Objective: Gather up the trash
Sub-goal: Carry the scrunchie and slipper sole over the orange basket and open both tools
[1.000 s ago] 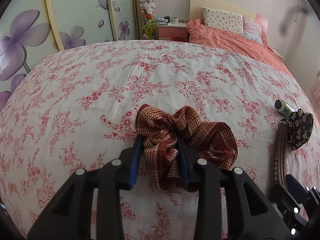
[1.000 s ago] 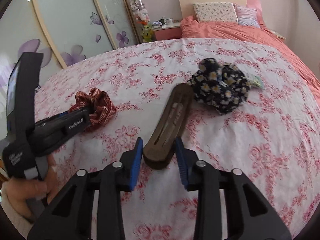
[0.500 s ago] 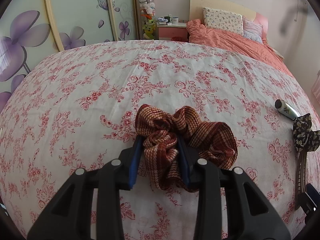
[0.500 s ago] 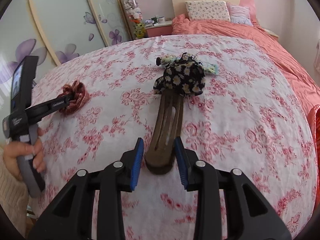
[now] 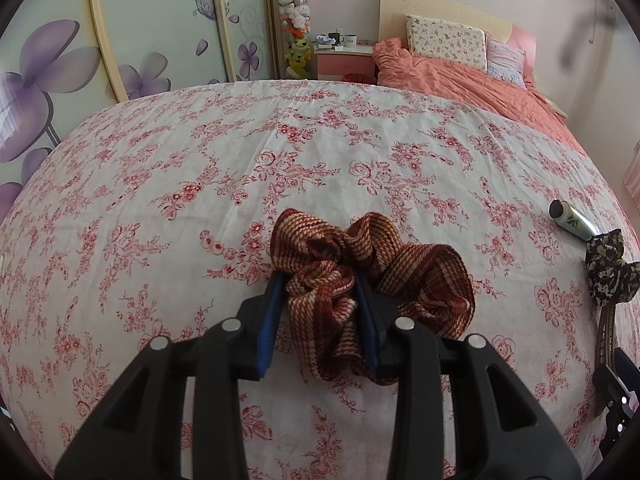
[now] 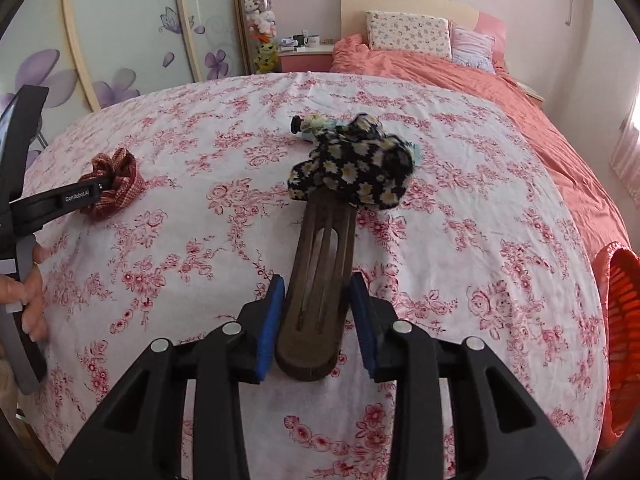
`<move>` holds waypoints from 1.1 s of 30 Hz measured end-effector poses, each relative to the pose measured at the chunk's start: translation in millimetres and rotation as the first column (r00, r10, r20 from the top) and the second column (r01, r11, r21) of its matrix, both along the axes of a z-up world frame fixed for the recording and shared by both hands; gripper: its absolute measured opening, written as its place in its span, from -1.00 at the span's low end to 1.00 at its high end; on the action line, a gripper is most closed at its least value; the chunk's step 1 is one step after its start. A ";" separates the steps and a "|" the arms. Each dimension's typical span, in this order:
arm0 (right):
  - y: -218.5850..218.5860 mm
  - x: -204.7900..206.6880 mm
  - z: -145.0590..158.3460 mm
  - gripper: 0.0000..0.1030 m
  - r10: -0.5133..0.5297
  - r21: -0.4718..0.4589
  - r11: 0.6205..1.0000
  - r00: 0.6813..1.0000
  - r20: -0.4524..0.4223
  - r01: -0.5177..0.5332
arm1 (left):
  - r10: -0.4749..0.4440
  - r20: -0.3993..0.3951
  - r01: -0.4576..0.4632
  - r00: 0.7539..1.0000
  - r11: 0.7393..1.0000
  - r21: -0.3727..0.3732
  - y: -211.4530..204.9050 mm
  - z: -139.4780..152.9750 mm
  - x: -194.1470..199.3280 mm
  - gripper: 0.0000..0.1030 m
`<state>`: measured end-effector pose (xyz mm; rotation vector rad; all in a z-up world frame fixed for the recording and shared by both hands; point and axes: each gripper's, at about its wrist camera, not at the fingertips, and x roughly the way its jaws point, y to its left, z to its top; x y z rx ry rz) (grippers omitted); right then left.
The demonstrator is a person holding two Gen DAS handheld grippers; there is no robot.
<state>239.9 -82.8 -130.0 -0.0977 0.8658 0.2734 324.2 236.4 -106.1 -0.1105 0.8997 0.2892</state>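
I see the bed filling both views, spread with a white sheet printed in red roses, and beyond it at twelve o'clock a coral duvet with pillows against the headboard. At the far right edge of the right wrist view, about four o'clock, sits an orange mesh basket.

My right gripper has its fingers set around the near end of a long brown wooden slotted piece that lies on the sheet and runs away toward twelve o'clock. The blue pads stand just beside its edges; the left one looks to be touching, the right shows a thin gap, so I cannot call it a firm clamp. The jaws have just been closing a little with the wood between them. The far end of the wood lies under a black daisy-print scrunchie, and a small tube with a dark cap lies just behind that at eleven o'clock.

My left gripper has its fingers clamped on a red-and-cream plaid scrunchie, the fabric bunched between the pads and spilling to three o'clock on the sheet. From the right view it sits at nine o'clock, well apart from the wood, with the person's hand on the handle.
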 end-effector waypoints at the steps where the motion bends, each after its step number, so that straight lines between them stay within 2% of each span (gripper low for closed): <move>1: 1.8 -0.3 0.0 -0.34 0.000 -0.014 1.000 1.000 0.003 0.000 | 0.000 0.000 0.000 1.000 1.000 0.000 0.0 0.0 0.0 -0.31; 11: -1.8 0.2 0.2 -0.33 0.001 0.007 1.000 1.000 -0.003 -0.001 | -0.003 0.005 0.003 1.000 1.000 -0.012 0.7 0.5 -0.7 -0.28; 14: 0.1 -0.3 0.5 -0.34 0.020 -0.009 1.000 1.000 0.000 -0.020 | -0.046 -0.003 0.046 0.999 0.999 0.008 -1.7 0.9 -1.6 -0.28; 17: -4.8 1.5 1.2 -0.34 0.025 0.018 1.000 1.000 -0.019 -0.025 | -0.060 -0.001 0.060 0.998 0.998 -0.013 -0.2 1.3 -5.3 -0.29; 18: -5.4 1.6 0.9 -0.34 0.027 0.023 0.999 0.999 -0.018 -0.027 | -0.059 0.002 0.059 0.998 0.998 -0.018 0.0 1.3 -6.3 -0.33; 19: -4.6 0.5 0.6 -0.35 0.035 0.013 0.999 0.999 -0.009 -0.035 | -0.063 0.007 0.063 0.998 0.998 -0.018 -1.0 1.4 -7.8 -0.48; 21: -3.7 -1.1 0.8 -0.35 0.044 0.004 0.999 0.999 -0.007 -0.043 | -0.082 0.008 0.082 0.997 0.997 -0.004 -5.0 2.1 -9.1 -0.57; 28: -15.1 -5.3 20.8 -0.36 0.057 0.117 0.992 0.998 -0.014 -0.055 | -0.115 0.052 0.116 0.992 0.993 -0.003 -10.8 20.6 -18.0 -0.62; 33: -22.5 -10.5 39.9 -0.36 0.051 0.164 0.985 0.998 0.023 -0.054 | -0.124 0.097 0.125 0.988 0.992 -0.004 -16.4 40.4 -24.1 -0.62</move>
